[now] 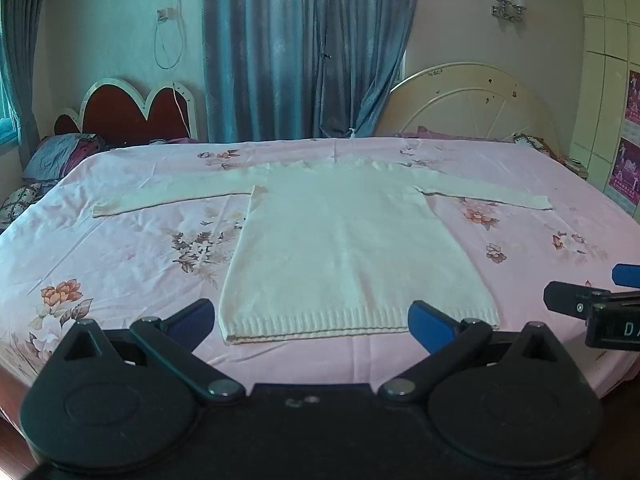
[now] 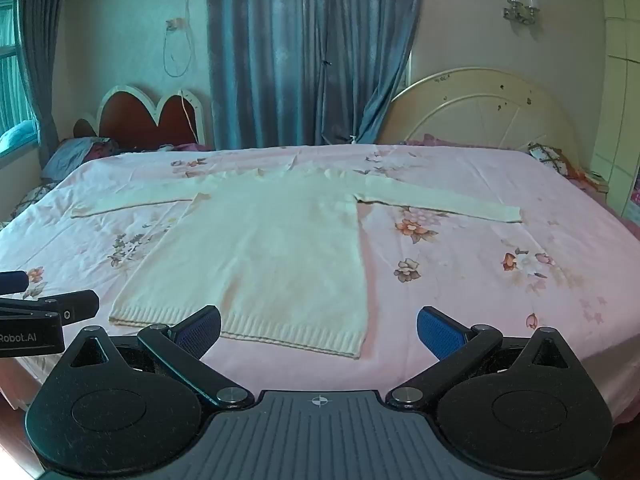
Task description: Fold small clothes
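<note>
1. Sweater (image 1: pixel 352 248), cream knit, spread flat and face-up across the middle of the bed (image 1: pixel 120 264), on a pink floral sheet.
2. Sleeves stretched straight out toward the left and right edges of the bed; neck toward the far edge, ribbed hem (image 1: pixel 360 322) near the near edge.
3. Left tool (image 1: pixel 312 326) above the near edge, fingers wide apart, gripping nothing.
4. Hem lying just beyond and between the left tool's blue pads (image 1: pixel 430 326), spanning nearly the whole gap; contact with either pad impossible to tell.
5. Right tool (image 2: pixel 319 332) also at the near edge, fingers spread wide, nothing between them.
6. From the right wrist view, sweater (image 2: pixel 272 248) lying ahead and to the left; its near right hem corner (image 2: pixel 354 354) between the two pads, closer to the left pad (image 2: pixel 200 330), which overlaps the hem in the picture.
7. Right tool's tip (image 1: pixel 580 304) showing at the right border of the left wrist view, beside the sweater's right side, apart from it.
8. Left tool's tip (image 2: pixel 60 312) showing at the left border of the right wrist view, just beside the hem's left corner.
9. Headboards and blue curtains (image 1: pixel 304 48) beyond the far edge of the bed.
</note>
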